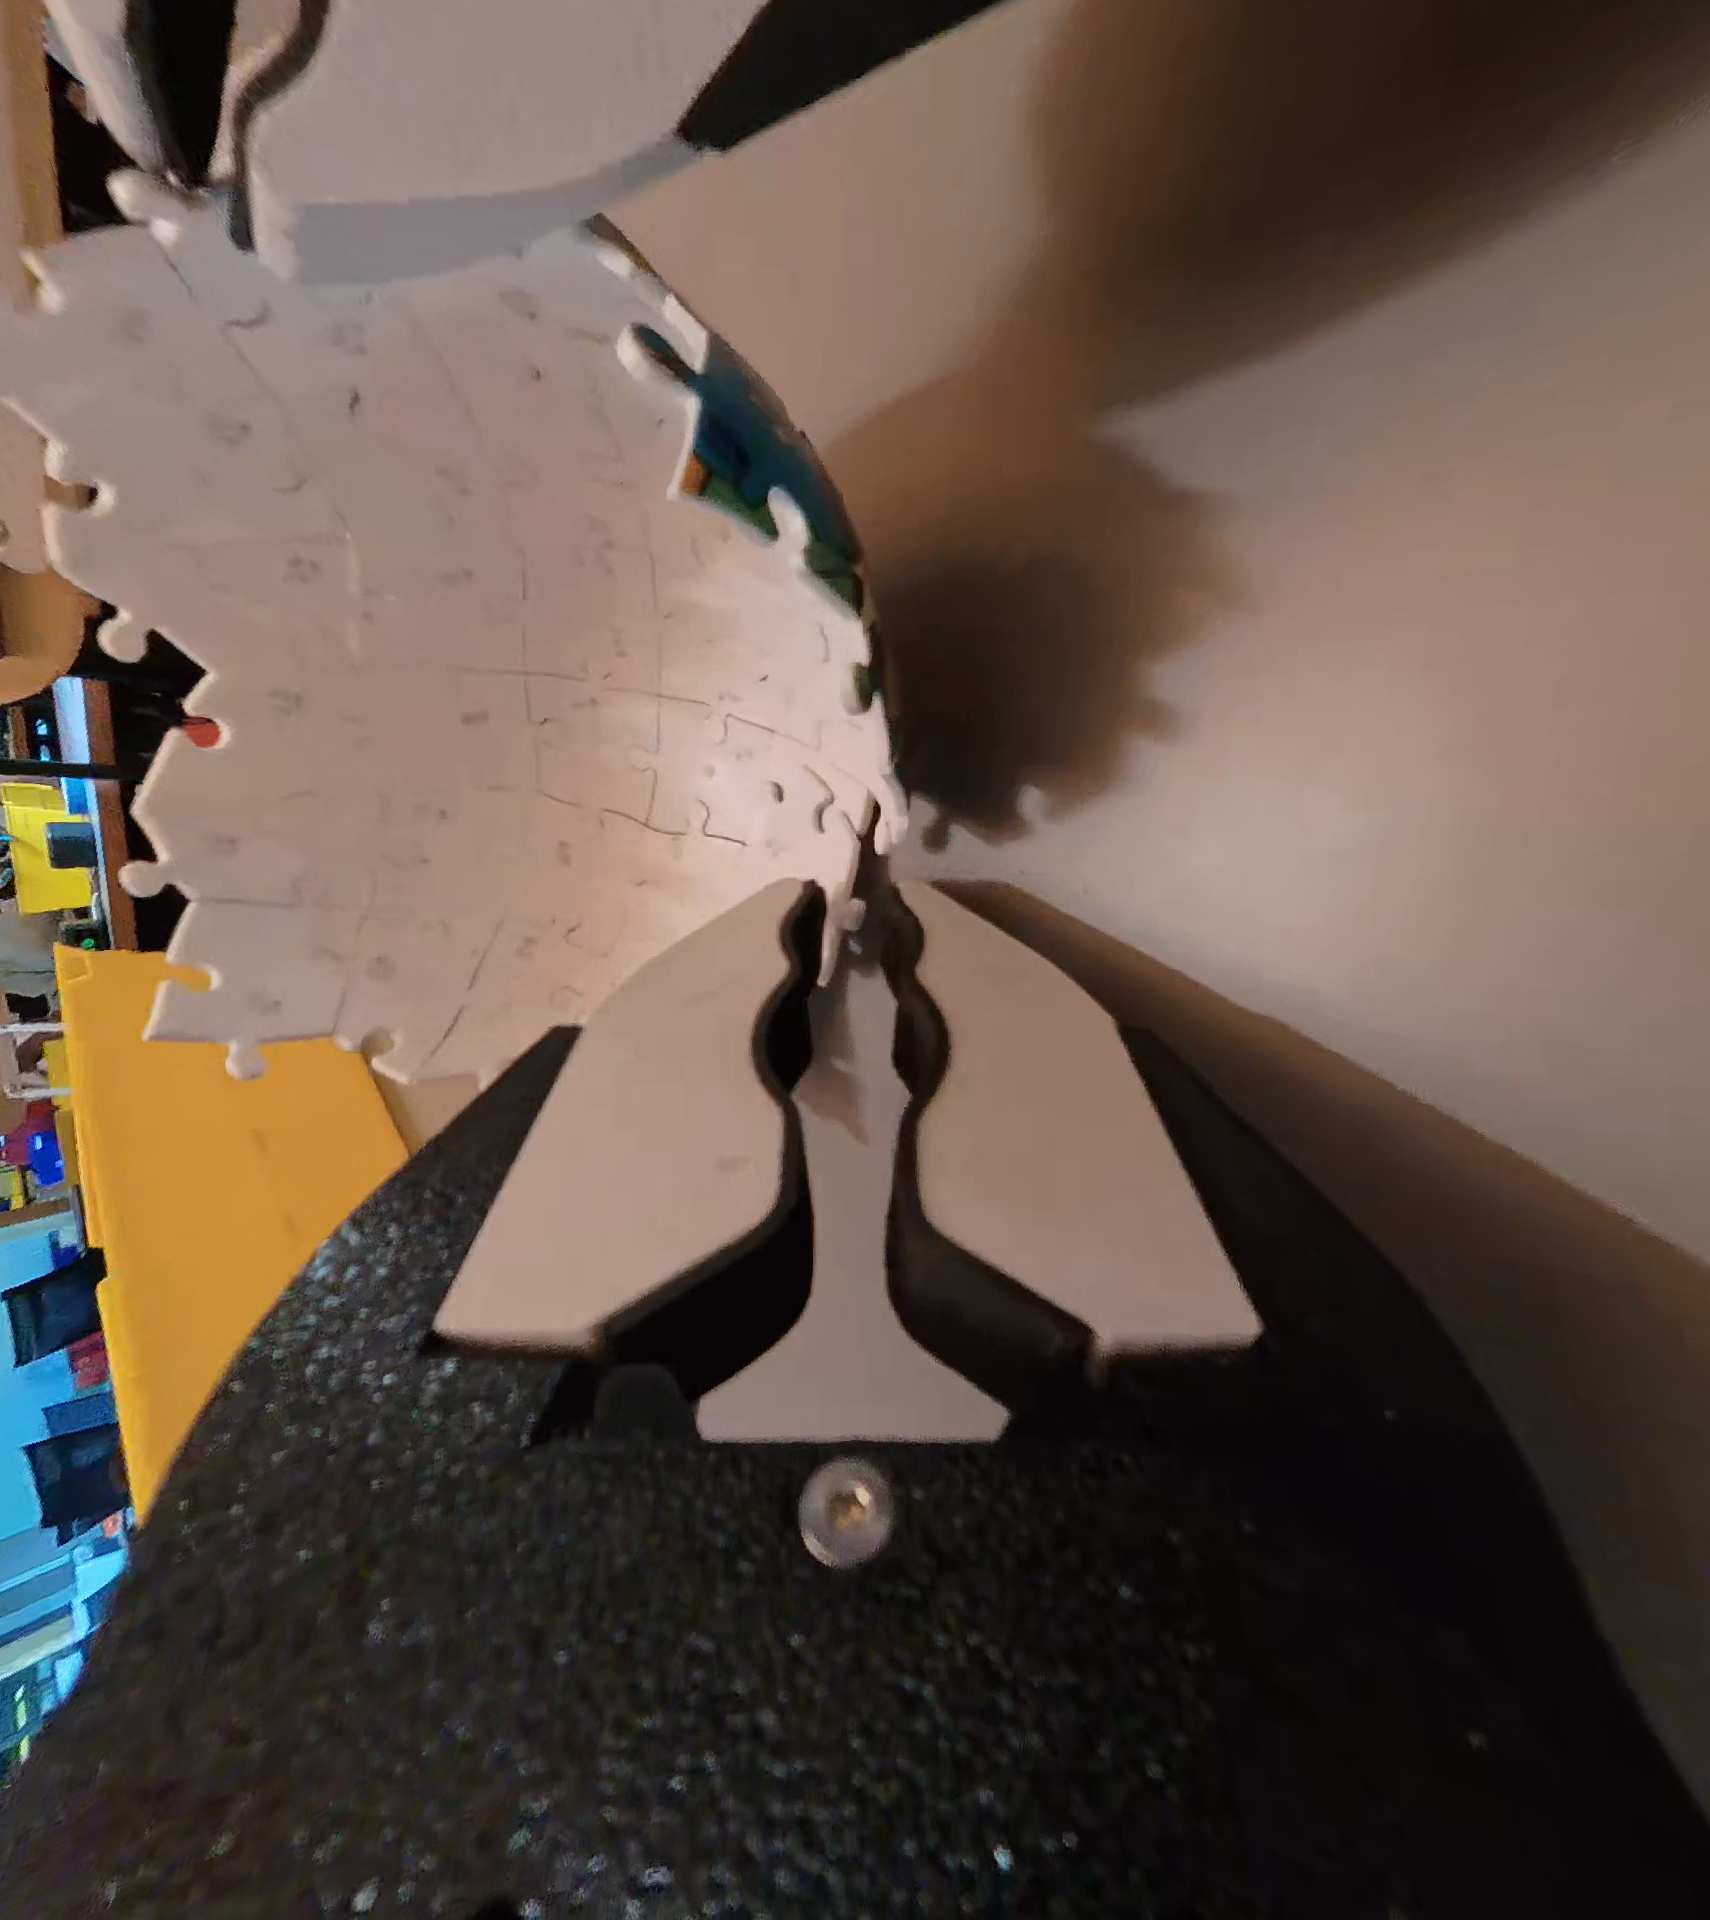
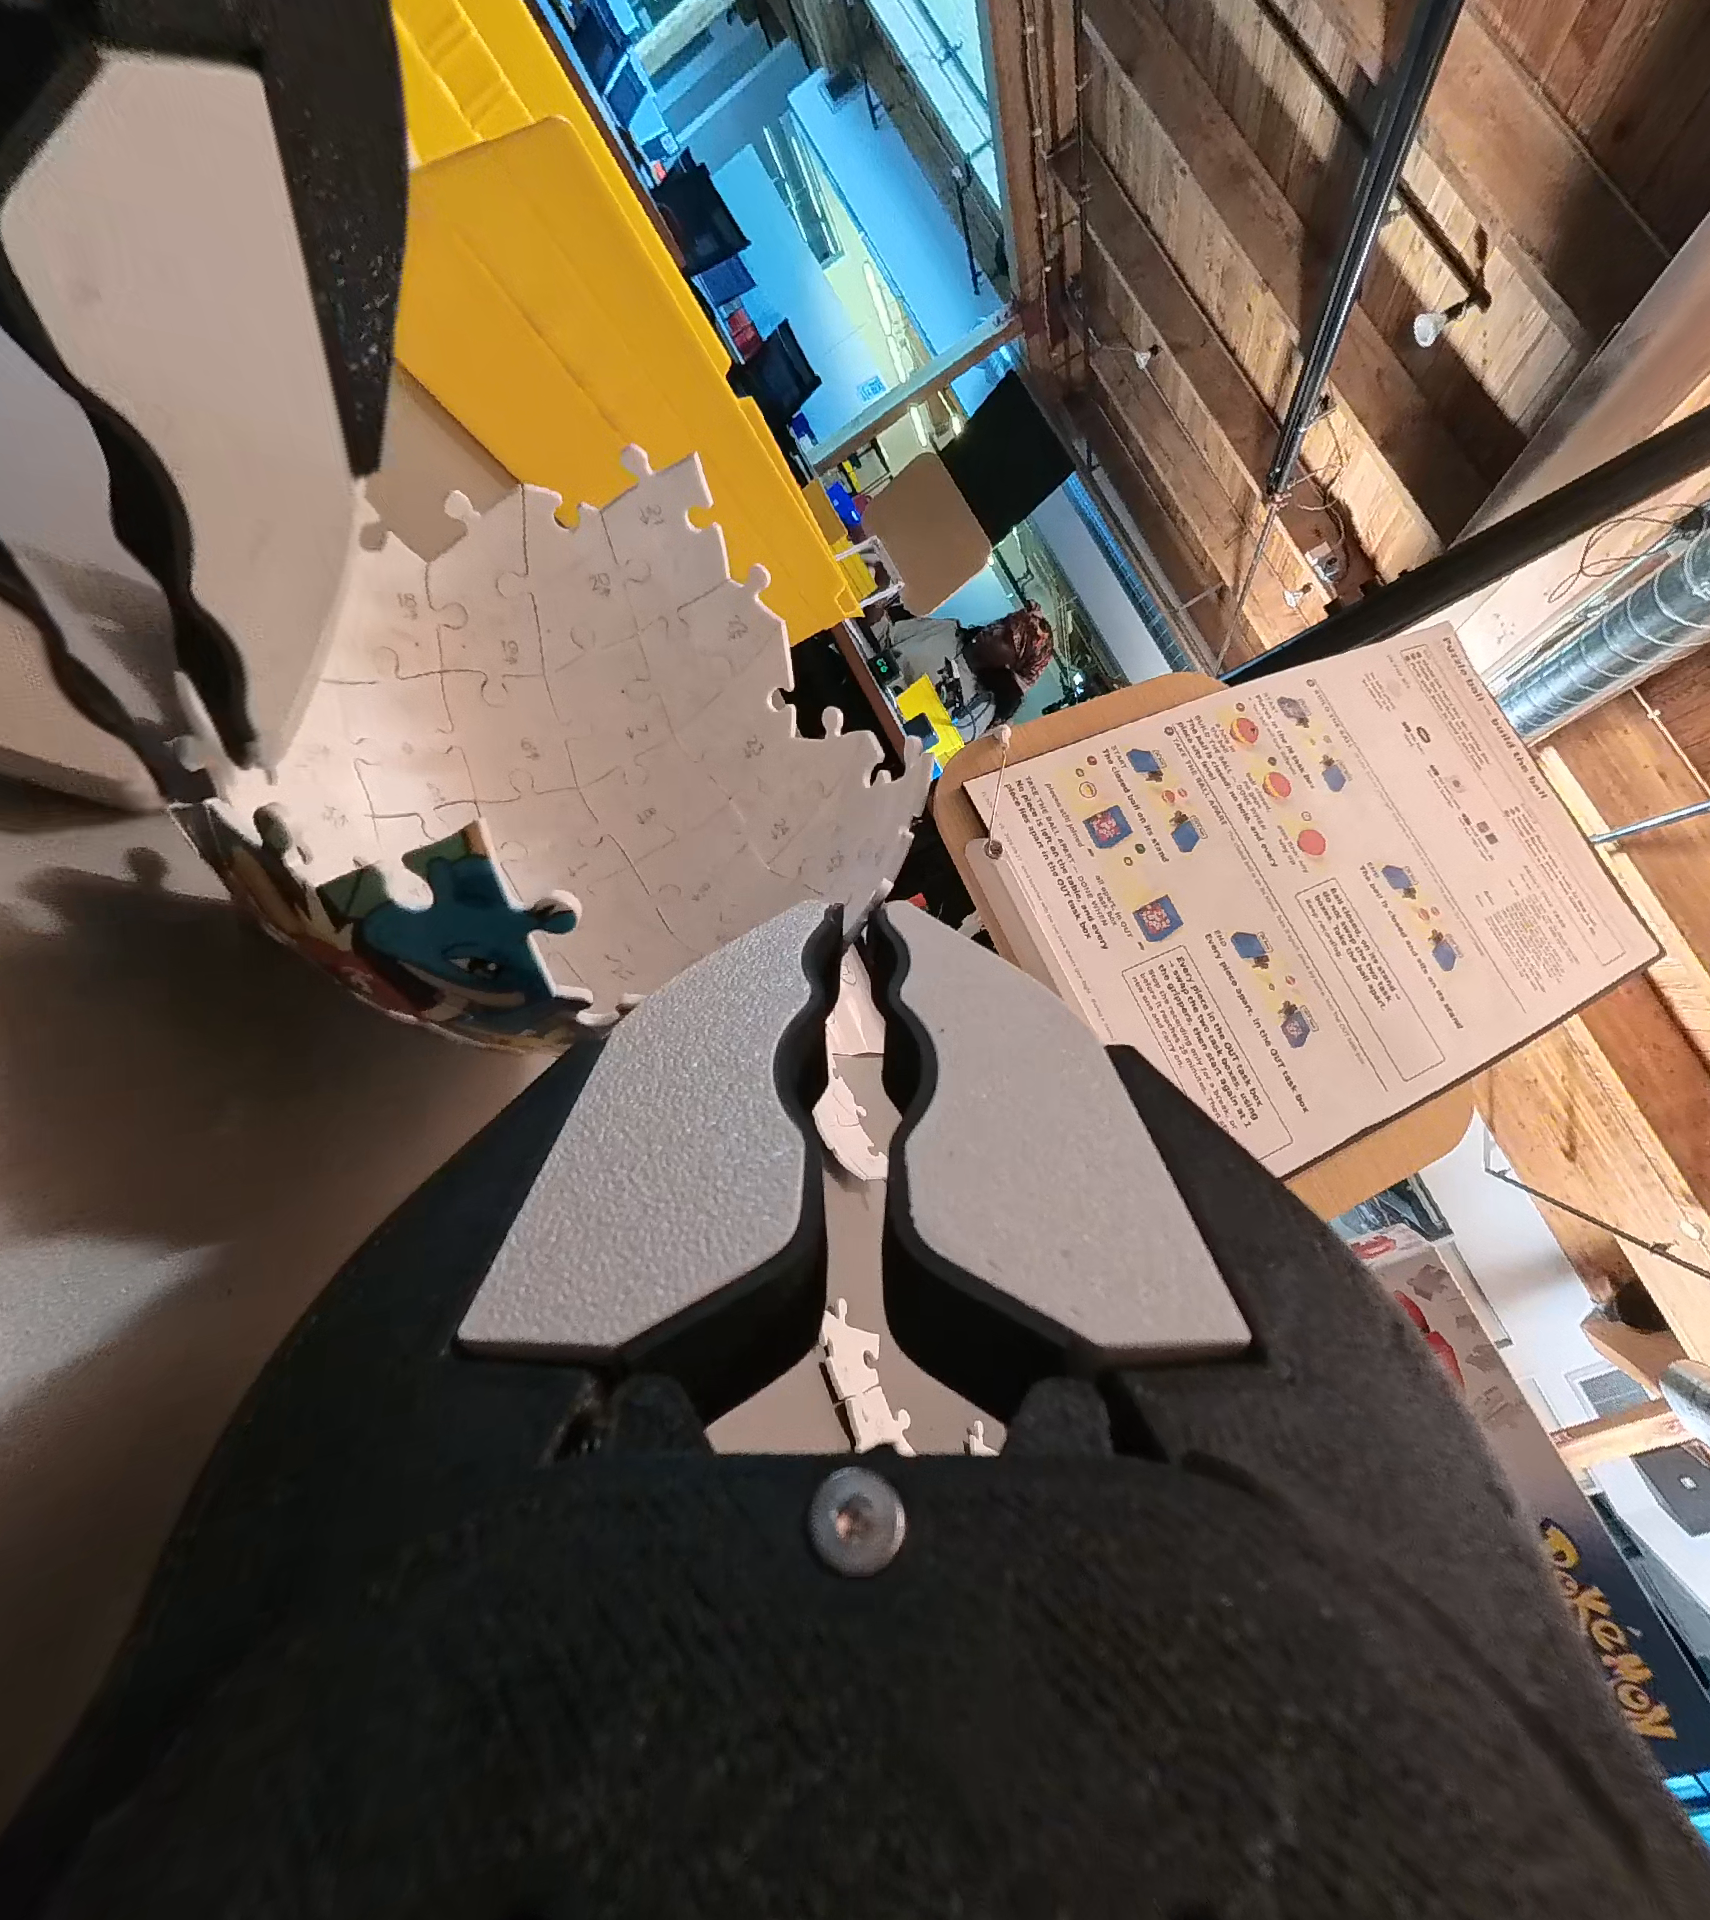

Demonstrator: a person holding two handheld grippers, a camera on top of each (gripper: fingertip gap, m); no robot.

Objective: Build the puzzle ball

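The puzzle ball (image 1: 466,623) is a part-built bowl-shaped shell, white and numbered inside, with a coloured picture outside. It is held tilted above the beige table (image 1: 1453,727). My left gripper (image 1: 861,904) is shut on the shell's rim at one side. My right gripper (image 2: 856,925) is shut on the rim at the opposite side of the shell (image 2: 602,748). Each gripper also shows in the other's view: the right one at the top of the left wrist view (image 1: 233,208), the left one at the upper left of the right wrist view (image 2: 207,748).
Loose white puzzle pieces (image 2: 856,1371) show through the gap below my right gripper's fingers. Yellow bins (image 2: 560,343) stand behind the shell. A clipboard with an instruction sheet (image 2: 1298,883) is to the right. A person (image 2: 996,649) sits far off.
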